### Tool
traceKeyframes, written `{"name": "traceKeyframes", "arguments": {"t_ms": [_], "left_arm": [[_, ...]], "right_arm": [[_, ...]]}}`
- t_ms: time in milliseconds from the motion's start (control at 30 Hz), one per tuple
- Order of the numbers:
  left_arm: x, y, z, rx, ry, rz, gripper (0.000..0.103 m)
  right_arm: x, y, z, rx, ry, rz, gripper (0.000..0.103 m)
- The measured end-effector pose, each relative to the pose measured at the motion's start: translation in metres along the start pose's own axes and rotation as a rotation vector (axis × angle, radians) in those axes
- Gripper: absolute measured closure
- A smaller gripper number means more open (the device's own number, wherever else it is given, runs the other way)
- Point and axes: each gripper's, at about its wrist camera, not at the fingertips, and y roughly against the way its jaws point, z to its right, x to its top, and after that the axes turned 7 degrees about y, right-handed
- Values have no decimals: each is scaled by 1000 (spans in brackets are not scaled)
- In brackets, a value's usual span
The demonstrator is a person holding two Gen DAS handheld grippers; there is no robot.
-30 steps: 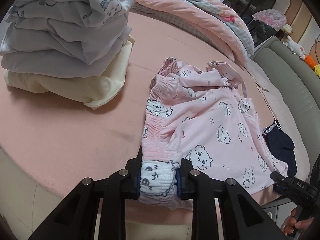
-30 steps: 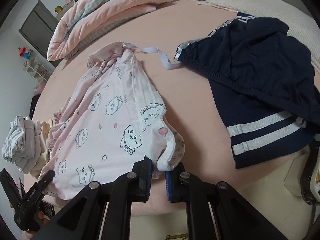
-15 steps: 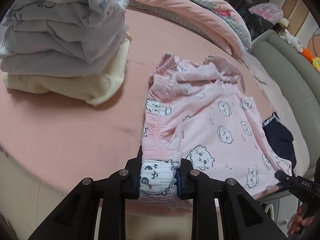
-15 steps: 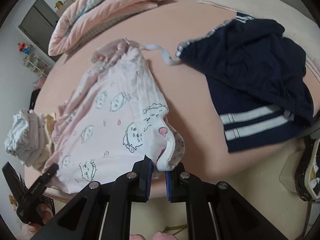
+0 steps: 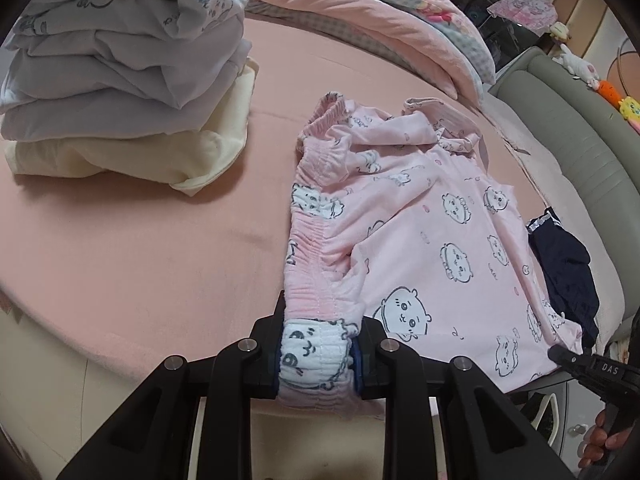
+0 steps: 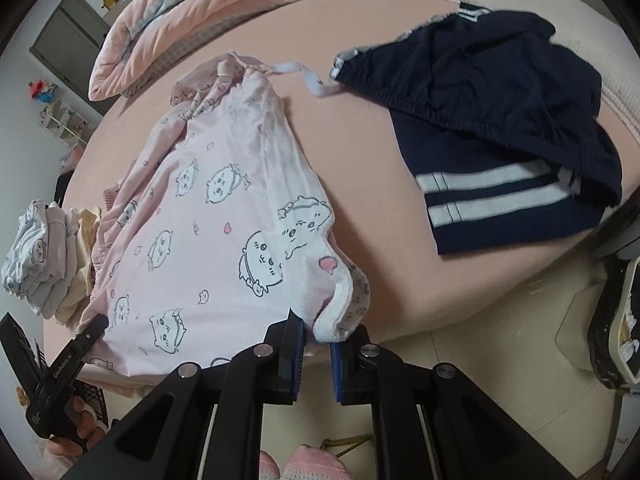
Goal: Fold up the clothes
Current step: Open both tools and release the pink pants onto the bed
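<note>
Pink pyjama trousers (image 5: pixel 432 224) with a cartoon print lie spread on the pink bed, reaching its near edge. My left gripper (image 5: pixel 318 354) is shut on the bunched elastic waistband at that edge. In the right wrist view the same trousers (image 6: pixel 208 216) stretch away up and to the left, and my right gripper (image 6: pixel 316 334) is shut on the white hem of a leg. The cloth between the two grips lies fairly flat. Each gripper shows in the other's view, the right gripper (image 5: pixel 560 354) at lower right and the left gripper (image 6: pixel 94 326) at lower left.
A stack of folded clothes (image 5: pixel 120 80) sits on the bed's far left. A rolled pink quilt (image 5: pixel 380 12) lies along the back. Dark navy shorts (image 6: pixel 500 120) with white stripes lie to the right of the trousers. A grey padded headboard (image 5: pixel 580 120) runs down the right side. Pale floor shows below the bed edge.
The trousers have been drawn nearer the bed's edge, so more floor shows beyond the edge in the right wrist view. Both grips hold as before.
</note>
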Motion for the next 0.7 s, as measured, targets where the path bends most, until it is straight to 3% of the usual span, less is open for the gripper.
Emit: {"name": "traceKeyframes", "arguments": {"t_ms": [200, 267, 333, 367, 400, 467, 533, 700], "left_arm": [[-1, -4, -1, 7, 1, -10, 80], [-2, -4, 2, 18, -21, -5, 80], [-2, -3, 6, 34, -44, 4, 79], [-2, -2, 8, 50, -59, 6, 71], [-2, -2, 9, 67, -65, 6, 52], [-1, 2, 9, 87, -69, 15, 23], [0, 10, 5, 72, -48, 29, 21], [9, 26, 4, 78, -59, 54, 21]], "right_arm": [[-2, -7, 2, 13, -15, -11, 94], [-3, -7, 2, 10, -22, 2, 90], [-2, -7, 1, -9, -16, -2, 80], [-3, -6, 1, -24, -12, -3, 78], [-3, -5, 1, -39, -8, -4, 74], [-4, -1, 1, -57, -2, -1, 69], [-5, 5, 2, -83, 1, 5, 57], [1, 24, 2, -121, 35, 42, 53]]}}
